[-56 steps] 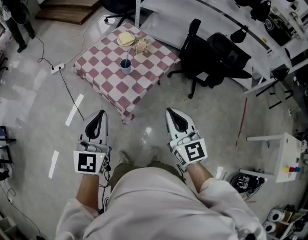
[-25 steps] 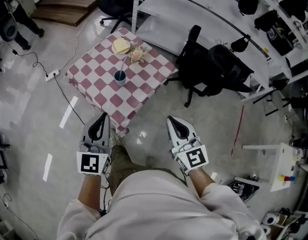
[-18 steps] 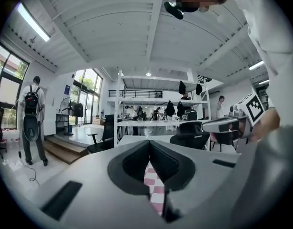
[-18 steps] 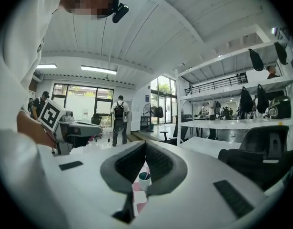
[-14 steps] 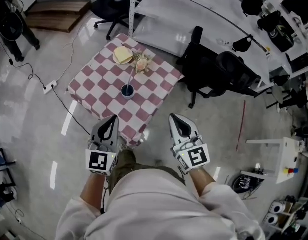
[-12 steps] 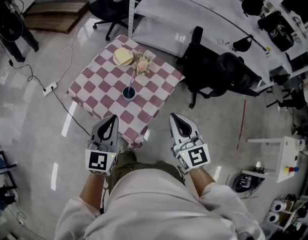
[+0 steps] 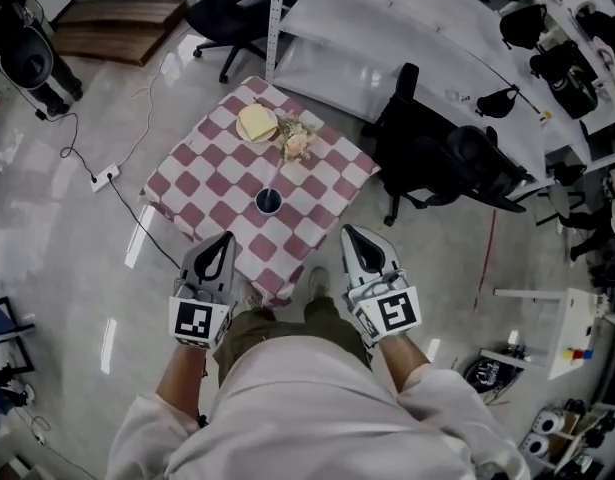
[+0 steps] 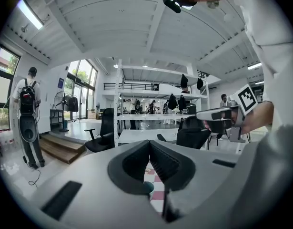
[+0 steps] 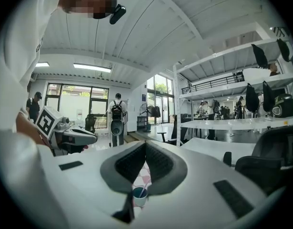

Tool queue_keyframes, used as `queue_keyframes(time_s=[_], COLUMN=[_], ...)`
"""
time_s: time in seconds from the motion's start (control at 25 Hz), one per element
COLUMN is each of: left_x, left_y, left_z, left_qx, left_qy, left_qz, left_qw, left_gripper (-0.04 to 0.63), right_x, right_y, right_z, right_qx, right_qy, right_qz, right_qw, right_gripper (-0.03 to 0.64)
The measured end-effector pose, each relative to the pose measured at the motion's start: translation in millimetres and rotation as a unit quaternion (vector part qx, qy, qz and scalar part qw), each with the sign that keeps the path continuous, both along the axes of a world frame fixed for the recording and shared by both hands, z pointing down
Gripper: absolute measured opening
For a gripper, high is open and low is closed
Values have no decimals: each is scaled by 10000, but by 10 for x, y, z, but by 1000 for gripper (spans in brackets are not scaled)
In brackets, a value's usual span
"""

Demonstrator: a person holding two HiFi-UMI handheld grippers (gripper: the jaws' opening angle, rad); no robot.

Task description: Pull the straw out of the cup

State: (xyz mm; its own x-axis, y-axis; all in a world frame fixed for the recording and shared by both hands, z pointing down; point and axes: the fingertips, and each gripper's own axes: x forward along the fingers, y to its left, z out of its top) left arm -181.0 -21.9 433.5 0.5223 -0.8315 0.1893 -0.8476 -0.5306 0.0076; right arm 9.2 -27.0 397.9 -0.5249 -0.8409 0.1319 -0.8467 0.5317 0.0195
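A small dark-rimmed cup (image 7: 268,201) with a thin straw (image 7: 276,176) leaning out of it stands near the front corner of a low table under a red-and-white checked cloth (image 7: 202,173). Both grippers hover short of that corner, level and side by side. My left gripper (image 7: 223,239) is shut with nothing in it. The right gripper (image 7: 350,233) is shut and empty too. In the right gripper view the cup (image 9: 139,195) and straw (image 9: 144,189) show just below the shut jaws. The left gripper view catches only part of the cup (image 8: 147,188).
A yellow round thing (image 7: 257,123) and a small bunch of flowers (image 7: 297,143) sit at the table's far side. Black office chairs (image 7: 442,153) and white shelving stand to the right. A cable and power strip (image 7: 105,177) lie on the floor left; a person with a backpack (image 7: 32,58) stands far left.
The table has come closer as I walked toward it; its front corner now lies between the two grippers. Both grippers stayed shut and side by side.
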Motion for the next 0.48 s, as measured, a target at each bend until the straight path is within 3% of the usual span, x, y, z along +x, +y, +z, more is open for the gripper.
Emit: queue_keyframes(time_s=[0.4,0.48], left_x=[167,199], left_y=[-241,-306], left_z=[148,175], left_qx=[-283,-337], left_qy=[-123,-156], left_qz=[-358,-398], left_qw=[9989,9985], left_gripper=[8,48], right_x=[190,235], right_y=[-449,-496], right_z=[6,30], right_qx=[-6,-42], right_qy=[-13,-21], right_qz=[-529,-550], right_qw=[9986,9985], right_gripper=[5,5])
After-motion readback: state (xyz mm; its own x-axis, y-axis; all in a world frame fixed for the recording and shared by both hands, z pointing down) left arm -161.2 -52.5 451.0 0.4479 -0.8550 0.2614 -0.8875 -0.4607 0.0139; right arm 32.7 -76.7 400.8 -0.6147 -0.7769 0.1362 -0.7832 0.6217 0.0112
